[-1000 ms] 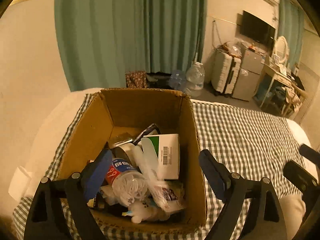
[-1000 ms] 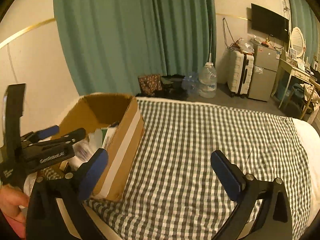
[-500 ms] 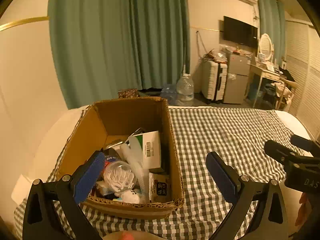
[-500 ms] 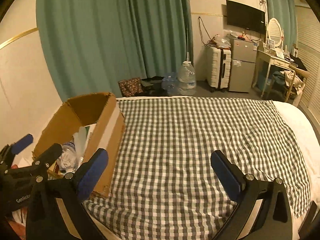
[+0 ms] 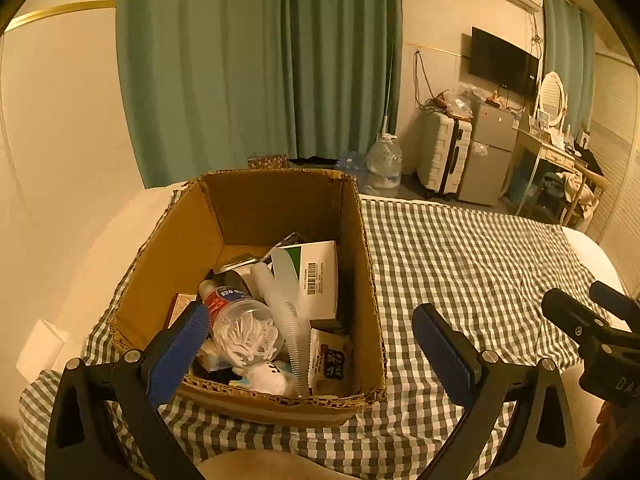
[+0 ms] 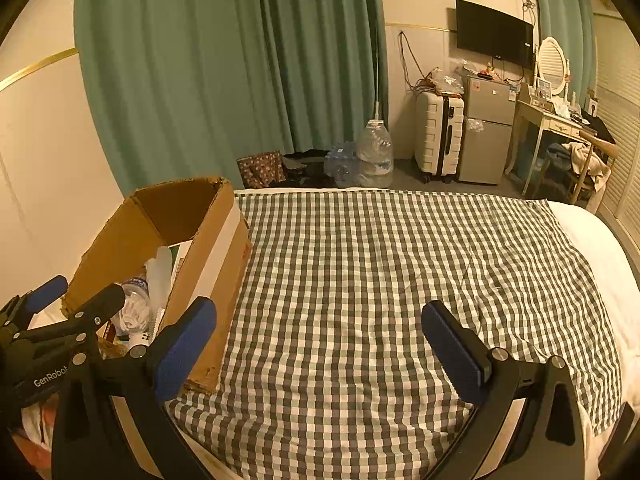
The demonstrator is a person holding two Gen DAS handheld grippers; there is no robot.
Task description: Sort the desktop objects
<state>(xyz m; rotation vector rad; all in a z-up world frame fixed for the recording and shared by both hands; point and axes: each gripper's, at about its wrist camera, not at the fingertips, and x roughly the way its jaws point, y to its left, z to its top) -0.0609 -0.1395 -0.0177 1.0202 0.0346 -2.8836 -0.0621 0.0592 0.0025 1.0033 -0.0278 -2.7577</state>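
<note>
An open cardboard box (image 5: 360, 248) stands at the left end of a green checked cloth (image 6: 360, 280). Inside lie a clear jar of cotton swabs (image 5: 244, 328), a white carton with a barcode (image 5: 320, 272), a translucent comb (image 5: 290, 320), a small white plush toy (image 5: 268, 374) and a printed packet (image 5: 332, 362). My left gripper (image 5: 311, 312) hovers open in front of the box's near wall, holding nothing. My right gripper (image 6: 319, 307) is open over bare cloth to the right of the box (image 6: 208, 248), also holding nothing. In the right wrist view, the left gripper (image 6: 60, 312) shows at the left edge.
The cloth covers a white bed (image 6: 600, 248) that drops off at the right. A wall runs close along the left. Beyond the bed stand green curtains (image 6: 224, 80), a water jug (image 6: 374, 152), a suitcase (image 6: 438, 136), a small fridge (image 6: 488, 128) and a dressing table (image 6: 556, 124).
My left gripper has drawn back from over the box, so its left finger is out of the box, and its jaws stand a little wider. The right gripper's view swung towards the open cloth.
</note>
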